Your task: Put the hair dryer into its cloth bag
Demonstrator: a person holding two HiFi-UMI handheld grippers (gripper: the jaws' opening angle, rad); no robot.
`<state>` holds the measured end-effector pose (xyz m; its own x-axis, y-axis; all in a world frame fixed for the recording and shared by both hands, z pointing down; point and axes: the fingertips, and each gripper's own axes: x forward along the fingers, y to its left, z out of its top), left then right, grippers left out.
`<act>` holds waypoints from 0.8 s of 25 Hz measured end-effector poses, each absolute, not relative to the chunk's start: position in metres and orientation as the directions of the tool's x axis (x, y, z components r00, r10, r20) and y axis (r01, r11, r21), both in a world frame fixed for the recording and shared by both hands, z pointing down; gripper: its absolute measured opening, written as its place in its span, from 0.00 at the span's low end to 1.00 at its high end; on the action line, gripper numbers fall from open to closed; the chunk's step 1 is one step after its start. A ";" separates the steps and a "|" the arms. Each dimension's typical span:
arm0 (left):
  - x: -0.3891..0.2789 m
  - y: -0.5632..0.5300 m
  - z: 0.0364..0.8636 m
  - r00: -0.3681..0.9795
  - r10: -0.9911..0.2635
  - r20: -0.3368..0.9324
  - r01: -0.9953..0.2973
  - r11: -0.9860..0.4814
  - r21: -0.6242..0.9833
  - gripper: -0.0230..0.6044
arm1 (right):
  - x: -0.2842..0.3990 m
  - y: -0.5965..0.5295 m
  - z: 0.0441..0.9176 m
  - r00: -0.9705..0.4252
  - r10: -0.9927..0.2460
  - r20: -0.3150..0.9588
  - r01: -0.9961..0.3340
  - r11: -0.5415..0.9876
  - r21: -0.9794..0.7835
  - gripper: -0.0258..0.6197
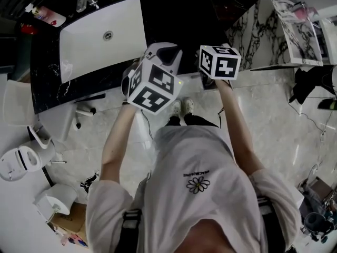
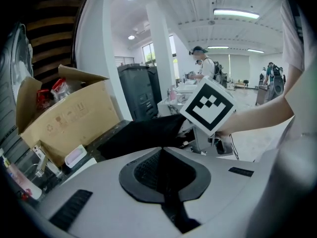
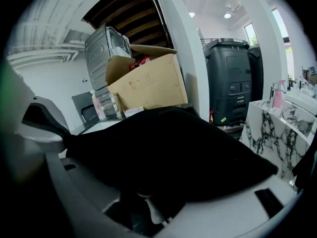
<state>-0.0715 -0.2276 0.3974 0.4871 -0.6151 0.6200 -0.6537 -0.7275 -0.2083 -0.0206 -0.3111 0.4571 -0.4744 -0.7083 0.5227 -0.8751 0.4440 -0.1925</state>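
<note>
The black cloth bag [image 3: 168, 148] lies bulging on the dark counter and fills the middle of the right gripper view. In the left gripper view the bag [image 2: 143, 135] stretches away beyond the jaws. My left gripper [image 2: 166, 182] is shut, with a strip of the bag's black cloth pinched in its jaws. My right gripper [image 3: 163, 187] stands wide open just short of the bag, its pads off the cloth. In the head view both grippers reach over the counter's front edge, the left gripper [image 1: 167, 50] beside the right gripper's marker cube [image 1: 219, 62]. The hair dryer shows in no view.
A white sink [image 1: 100, 36] is set into the black counter [image 1: 47, 83] to the left. An open cardboard box [image 3: 146, 86] stands at the counter's far end, a dark bin [image 3: 230, 83] behind it. A marbled white stand [image 1: 284, 30] is at the right. People stand in the background [image 2: 203, 66].
</note>
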 end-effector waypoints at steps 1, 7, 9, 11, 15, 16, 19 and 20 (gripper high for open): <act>-0.071 -0.226 0.399 0.486 -0.613 0.623 -0.651 -0.729 -0.209 0.07 | -0.020 -0.308 0.454 -0.475 -0.712 0.516 -0.873 0.453 -0.178 0.42; -0.071 -0.219 0.411 0.463 -0.603 0.650 -0.635 -0.737 -0.231 0.07 | -0.006 -0.286 0.450 -0.445 -0.726 0.524 -0.878 0.469 -0.095 0.42; -0.071 -0.217 0.415 0.456 -0.598 0.659 -0.629 -0.741 -0.236 0.07 | 0.000 -0.280 0.453 -0.433 -0.729 0.531 -0.881 0.467 -0.077 0.42; -0.071 -0.214 0.420 0.448 -0.593 0.669 -0.619 -0.746 -0.246 0.07 | 0.008 -0.274 0.457 -0.421 -0.732 0.535 -0.884 0.463 -0.062 0.42; -0.071 -0.211 0.430 0.430 -0.583 0.689 -0.604 -0.753 -0.261 0.07 | 0.020 -0.260 0.462 -0.419 -0.729 0.542 -0.887 0.455 -0.073 0.42; -0.071 -0.210 0.432 0.429 -0.582 0.691 -0.601 -0.755 -0.262 0.07 | 0.022 -0.257 0.464 -0.421 -0.724 0.546 -0.886 0.457 -0.078 0.42; -0.071 -0.209 0.440 0.425 -0.574 0.700 -0.597 -0.759 -0.260 0.07 | 0.027 -0.247 0.470 -0.427 -0.712 0.557 -0.883 0.462 -0.087 0.42; -0.072 -0.209 0.444 0.420 -0.571 0.705 -0.596 -0.760 -0.261 0.07 | 0.028 -0.243 0.472 -0.428 -0.709 0.561 -0.883 0.462 -0.089 0.42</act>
